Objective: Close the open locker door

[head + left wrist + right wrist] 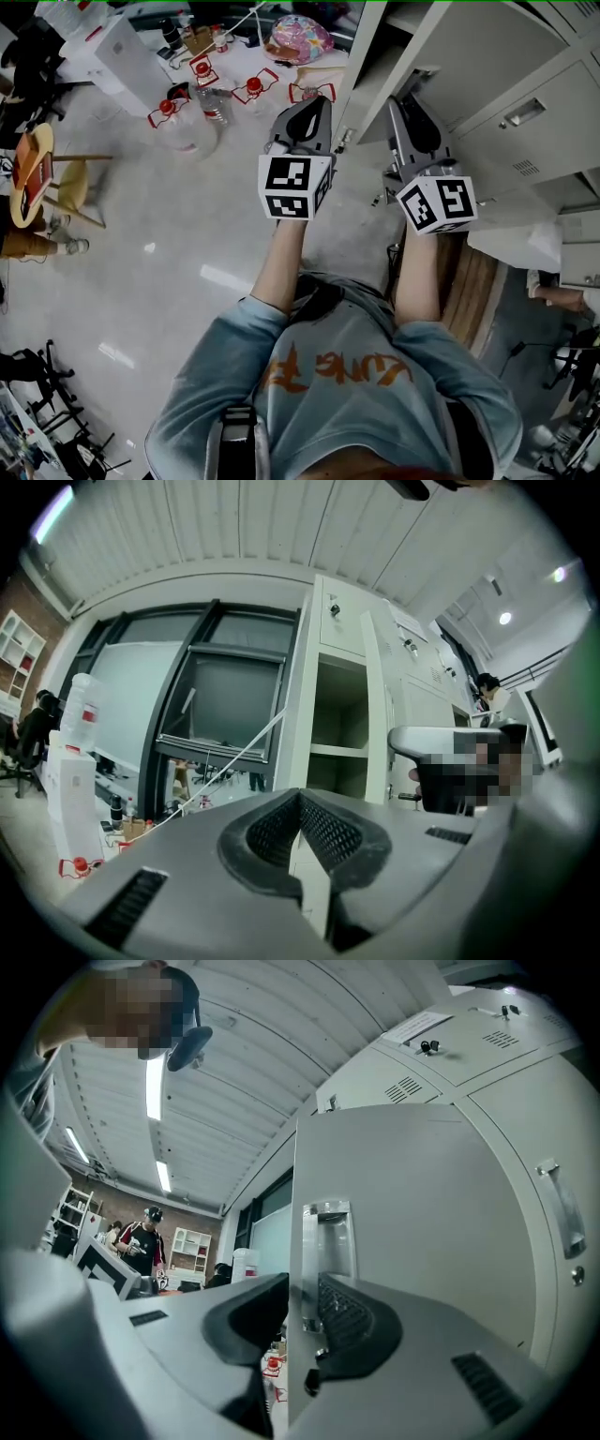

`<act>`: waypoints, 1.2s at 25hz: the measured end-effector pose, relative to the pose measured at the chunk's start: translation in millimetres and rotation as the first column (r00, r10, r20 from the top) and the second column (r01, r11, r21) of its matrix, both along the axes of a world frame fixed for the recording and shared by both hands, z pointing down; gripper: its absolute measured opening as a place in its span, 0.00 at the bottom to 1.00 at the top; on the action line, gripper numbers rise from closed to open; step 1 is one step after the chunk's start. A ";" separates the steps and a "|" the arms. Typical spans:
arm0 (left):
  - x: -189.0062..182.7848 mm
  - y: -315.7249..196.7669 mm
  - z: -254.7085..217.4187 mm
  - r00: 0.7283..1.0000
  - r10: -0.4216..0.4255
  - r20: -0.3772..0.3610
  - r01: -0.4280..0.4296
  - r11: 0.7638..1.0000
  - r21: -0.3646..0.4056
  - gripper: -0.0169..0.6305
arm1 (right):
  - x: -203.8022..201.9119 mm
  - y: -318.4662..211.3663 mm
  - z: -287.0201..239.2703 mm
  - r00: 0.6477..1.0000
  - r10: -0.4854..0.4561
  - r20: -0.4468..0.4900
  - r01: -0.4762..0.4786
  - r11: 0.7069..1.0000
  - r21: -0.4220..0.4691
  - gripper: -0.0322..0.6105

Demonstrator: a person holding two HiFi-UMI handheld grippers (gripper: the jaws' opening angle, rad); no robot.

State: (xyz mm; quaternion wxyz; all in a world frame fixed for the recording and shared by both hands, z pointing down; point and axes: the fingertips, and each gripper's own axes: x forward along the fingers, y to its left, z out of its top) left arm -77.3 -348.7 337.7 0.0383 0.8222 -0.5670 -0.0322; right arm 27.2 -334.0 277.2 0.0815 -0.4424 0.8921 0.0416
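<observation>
The open locker door [422, 1222] is a grey panel with a recessed metal handle [328, 1241]. Its free edge runs between the jaws of my right gripper [298, 1307], which is shut on that edge. In the head view the right gripper [403, 105] reaches up to the door's pale edge [403, 47]. My left gripper [314, 108] hangs just left of it, apart from the door. In the left gripper view its jaws [300, 801] meet at the tips with nothing between them. Ahead of them lies the open locker compartment [342, 724] with a shelf, its door [377, 714] seen edge-on.
More shut grey lockers [525, 112] line the right side. Water jugs with red caps [202, 94], a white box [112, 52] and a colourful bag [298, 37] sit on the floor ahead. A wooden chair [56, 183] stands at left. People stand in the background [141, 1237].
</observation>
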 end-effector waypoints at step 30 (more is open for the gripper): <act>-10.5 -100.3 -11.2 0.973 0.228 -0.022 -0.227 0.972 0.058 0.05 | -15.0 -119.4 3.5 0.944 0.324 -0.053 -0.326 0.945 -0.023 0.16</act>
